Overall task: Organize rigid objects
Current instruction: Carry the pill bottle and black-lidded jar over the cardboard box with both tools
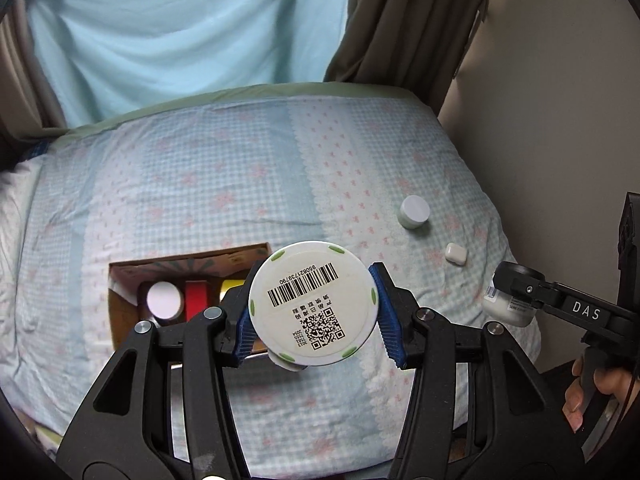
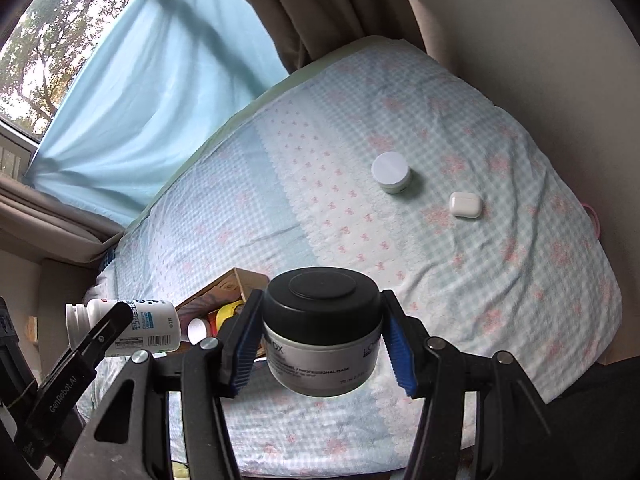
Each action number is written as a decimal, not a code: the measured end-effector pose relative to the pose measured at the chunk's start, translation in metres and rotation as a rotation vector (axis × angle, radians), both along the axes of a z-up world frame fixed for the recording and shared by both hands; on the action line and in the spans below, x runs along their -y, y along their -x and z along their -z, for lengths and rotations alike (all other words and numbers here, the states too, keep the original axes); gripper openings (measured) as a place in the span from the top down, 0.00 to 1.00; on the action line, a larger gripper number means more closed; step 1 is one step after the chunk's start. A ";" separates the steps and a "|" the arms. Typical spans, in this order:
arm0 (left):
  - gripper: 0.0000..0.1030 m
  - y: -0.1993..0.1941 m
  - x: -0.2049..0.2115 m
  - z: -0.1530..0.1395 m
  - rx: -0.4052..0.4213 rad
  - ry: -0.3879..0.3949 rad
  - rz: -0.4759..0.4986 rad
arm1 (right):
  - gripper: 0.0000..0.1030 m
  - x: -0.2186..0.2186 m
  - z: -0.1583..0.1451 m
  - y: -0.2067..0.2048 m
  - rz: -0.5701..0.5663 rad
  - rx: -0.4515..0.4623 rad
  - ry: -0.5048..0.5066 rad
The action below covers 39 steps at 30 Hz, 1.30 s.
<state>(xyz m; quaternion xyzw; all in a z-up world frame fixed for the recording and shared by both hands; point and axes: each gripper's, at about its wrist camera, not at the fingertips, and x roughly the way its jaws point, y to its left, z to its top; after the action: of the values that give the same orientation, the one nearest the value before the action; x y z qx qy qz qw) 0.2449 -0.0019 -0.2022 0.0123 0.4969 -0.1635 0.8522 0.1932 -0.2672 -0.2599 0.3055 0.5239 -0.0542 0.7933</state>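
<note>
Left wrist view: the left gripper point(image 1: 314, 314) clamps a white bottle point(image 1: 314, 304) base-out, above the cardboard box point(image 1: 120, 304) on the bed point(image 1: 200, 184). Right wrist view: the right gripper point(image 2: 322, 338) squeezes a black-lidded jar point(image 2: 322, 332); beyond lie a small white jar point(image 2: 391, 172), an earbud case point(image 2: 465, 205) and open bedspread.

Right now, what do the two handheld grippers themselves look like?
Both are matte black plastic frames with silver pivot bolts and ribbed blue finger pads. The left gripper reads "GenRobot.AI" in white along its arm; the right gripper reads "DAS".
</note>
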 end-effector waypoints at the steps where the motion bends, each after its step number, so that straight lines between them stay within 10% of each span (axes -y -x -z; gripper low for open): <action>1: 0.54 -0.001 -0.016 0.000 -0.001 0.000 -0.008 | 0.49 -0.014 -0.001 -0.002 -0.004 -0.001 0.002; 20: 0.54 -0.063 -0.224 0.071 -0.120 -0.045 -0.049 | 0.49 -0.281 0.049 -0.066 -0.230 -0.117 0.004; 39: 0.54 -0.165 -0.250 0.202 -0.325 -0.103 -0.103 | 0.49 -0.358 0.176 -0.139 -0.545 -0.324 0.145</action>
<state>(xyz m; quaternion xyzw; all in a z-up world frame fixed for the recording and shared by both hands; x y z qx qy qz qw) 0.4101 0.2478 -0.4046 0.0041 0.6357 -0.0937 0.7662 0.3324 0.0909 -0.4359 0.0840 0.7008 0.0752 0.7044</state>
